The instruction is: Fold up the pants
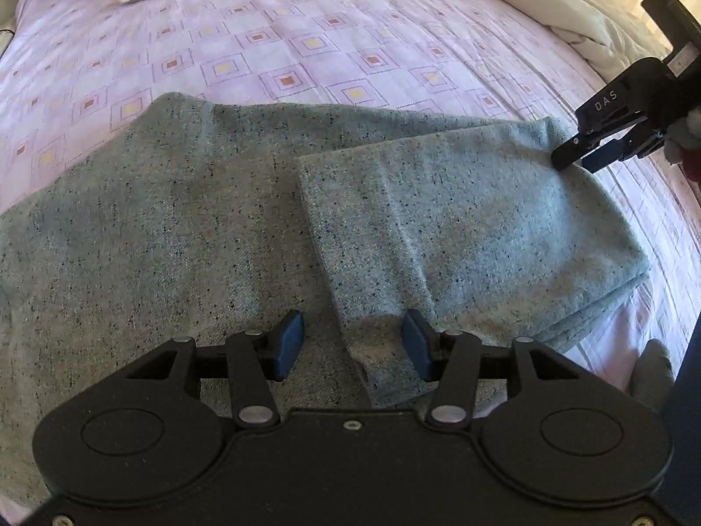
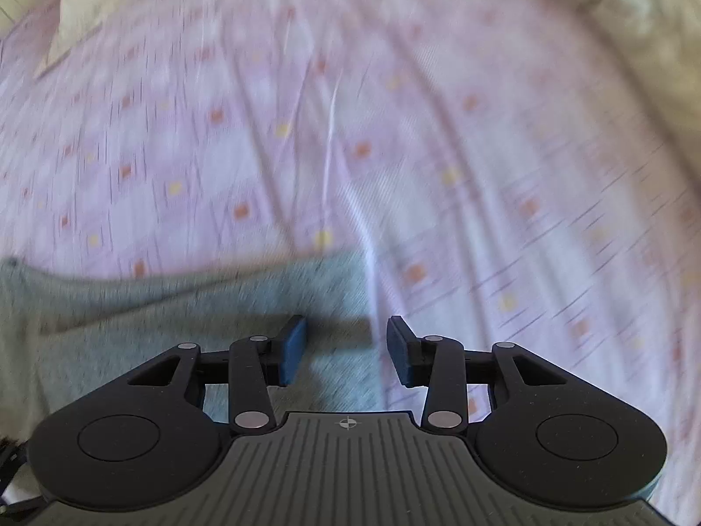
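Grey speckled pants [image 1: 197, 228] part-folded on pink patterned bedsheet [image 1: 306, 35], left gripper [image 1: 352, 342] agape over folded leg, right gripper [image 2: 346, 346] agape, gripping nothing

Bright daylight from the upper right; fisheye-curved edges; right wrist view smeared by motion blur.

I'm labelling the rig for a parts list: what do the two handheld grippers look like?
Both are matte black with rounded housings, silver pivot pins and blue-padded jaws. The left gripper has a smooth body; the right gripper has a ribbed grey plate with a crosshair mark, and white "DAS" lettering on its side.
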Tool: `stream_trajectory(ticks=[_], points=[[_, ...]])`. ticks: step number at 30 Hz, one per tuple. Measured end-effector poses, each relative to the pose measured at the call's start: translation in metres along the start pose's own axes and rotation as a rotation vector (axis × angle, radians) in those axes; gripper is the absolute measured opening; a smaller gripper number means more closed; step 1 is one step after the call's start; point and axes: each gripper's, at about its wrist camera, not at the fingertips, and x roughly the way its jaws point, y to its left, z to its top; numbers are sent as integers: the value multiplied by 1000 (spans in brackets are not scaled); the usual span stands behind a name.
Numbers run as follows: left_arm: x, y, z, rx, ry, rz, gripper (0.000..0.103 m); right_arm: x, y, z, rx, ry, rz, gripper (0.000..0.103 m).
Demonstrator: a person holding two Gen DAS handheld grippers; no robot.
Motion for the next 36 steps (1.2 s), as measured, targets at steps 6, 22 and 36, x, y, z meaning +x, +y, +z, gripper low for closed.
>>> stream_trajectory(ticks=[6,22,36], points=[[-5,9,-2,-62,-15,14,57,-48,26,-40,-69,-146,107,39],[-60,101,-7,-549,-137,169,56,-20,169,-116,-479,-90,380,19],[-145,208,-17,-544,-158,350,57,-16,166,-125,-532,-94,385,19]])
